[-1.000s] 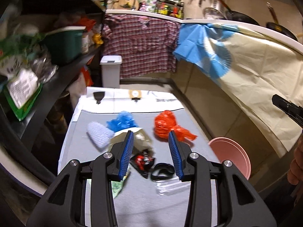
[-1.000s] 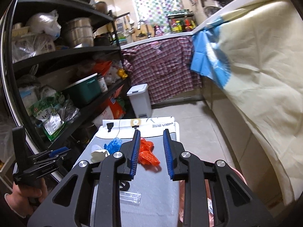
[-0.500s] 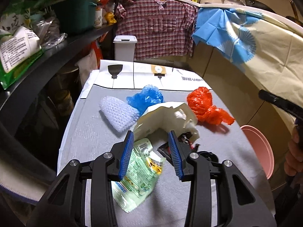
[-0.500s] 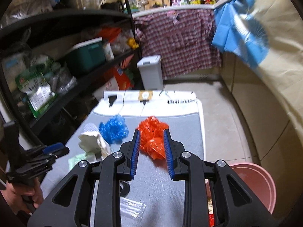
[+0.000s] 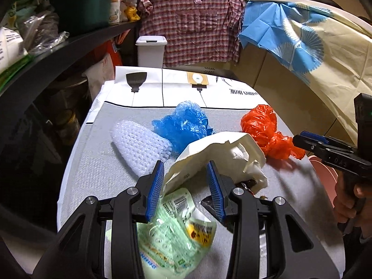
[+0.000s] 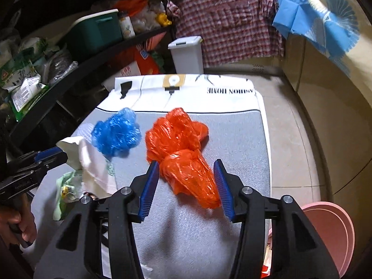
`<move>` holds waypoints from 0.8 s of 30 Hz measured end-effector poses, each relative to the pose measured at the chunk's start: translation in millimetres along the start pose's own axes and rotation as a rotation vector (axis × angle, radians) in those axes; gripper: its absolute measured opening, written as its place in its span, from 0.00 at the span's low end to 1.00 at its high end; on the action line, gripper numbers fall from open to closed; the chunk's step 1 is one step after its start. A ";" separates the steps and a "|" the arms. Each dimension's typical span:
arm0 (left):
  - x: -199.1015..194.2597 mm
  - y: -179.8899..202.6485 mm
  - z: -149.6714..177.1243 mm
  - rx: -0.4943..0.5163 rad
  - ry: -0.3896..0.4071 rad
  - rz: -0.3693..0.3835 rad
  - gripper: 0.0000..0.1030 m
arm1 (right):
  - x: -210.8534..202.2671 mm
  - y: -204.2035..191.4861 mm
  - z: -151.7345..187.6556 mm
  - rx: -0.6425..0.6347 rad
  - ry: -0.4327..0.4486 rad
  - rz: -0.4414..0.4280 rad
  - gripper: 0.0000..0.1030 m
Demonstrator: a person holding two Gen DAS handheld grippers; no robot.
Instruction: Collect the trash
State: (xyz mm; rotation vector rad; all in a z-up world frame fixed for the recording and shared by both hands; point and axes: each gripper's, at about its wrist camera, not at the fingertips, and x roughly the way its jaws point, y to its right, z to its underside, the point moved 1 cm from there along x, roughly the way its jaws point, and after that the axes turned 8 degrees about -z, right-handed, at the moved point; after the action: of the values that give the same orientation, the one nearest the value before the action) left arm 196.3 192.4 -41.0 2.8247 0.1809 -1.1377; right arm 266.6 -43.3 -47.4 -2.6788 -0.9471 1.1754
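Trash lies on a grey-topped table [image 5: 93, 174]. My left gripper [image 5: 184, 186] is open, its jaws on either side of the near edge of a torn cream paper carton [image 5: 220, 153], above a green plastic pouch [image 5: 172, 234]. My right gripper [image 6: 186, 186] is open, its jaws straddling a crumpled orange plastic bag [image 6: 181, 151], which also shows in the left wrist view [image 5: 265, 127]. A blue plastic bag [image 5: 183, 123] and a white bubble-wrap piece [image 5: 139, 146] lie beyond the carton. Black wrappers sit partly hidden under the carton.
A pink bin [image 6: 330, 232] stands on the floor right of the table. A white lidded bin [image 6: 186, 53] stands beyond the table's far end. Dark shelves [image 5: 46, 46] with goods run along the left. A cloth-draped counter [image 5: 313, 58] runs along the right.
Both grippers moved forward and down toward the table. The left one now frames the carton's edge. The right one opened wider and now straddles the orange bag.
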 end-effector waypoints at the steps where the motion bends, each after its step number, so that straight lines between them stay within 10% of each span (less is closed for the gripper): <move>1: 1.9 1.1 -0.4 0.001 -0.002 0.001 0.37 | 2.2 1.5 -0.1 -0.001 -0.003 0.000 0.48; 16: 14.7 4.2 -4.0 0.021 -0.020 -0.012 0.37 | 27.7 -5.6 5.3 -0.053 -0.069 0.004 0.44; 24: 13.0 8.3 -3.3 0.064 -0.033 -0.020 0.10 | 24.2 -12.6 9.9 -0.095 -0.080 -0.001 0.21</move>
State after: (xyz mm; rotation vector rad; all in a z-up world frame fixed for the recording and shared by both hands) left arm 209.0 185.6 -47.3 2.8633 0.1738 -1.2155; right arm 265.9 -21.3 -66.3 -2.7215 -1.0417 1.2774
